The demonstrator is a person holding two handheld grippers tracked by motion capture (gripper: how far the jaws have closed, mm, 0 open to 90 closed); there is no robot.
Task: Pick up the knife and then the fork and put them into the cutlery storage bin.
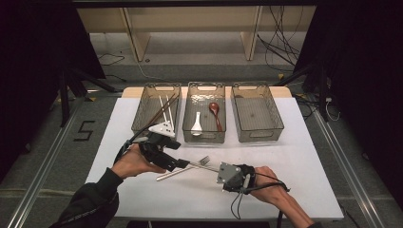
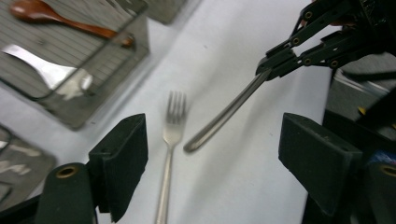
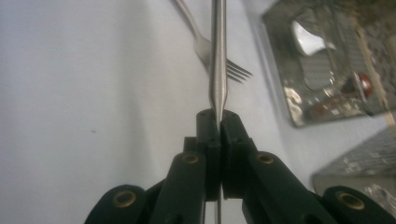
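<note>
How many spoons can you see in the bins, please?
2, both in the middle bin: a white spoon at its left and a brown spoon at its right.

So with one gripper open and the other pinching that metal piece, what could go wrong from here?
1. The right gripper pinches the metal utensil at its thin end only, so the long handle may tilt or slip out.
2. The fork lies just below that handle and could get knocked.
3. The left gripper stands open near the handle's free end and might bump it.
</note>
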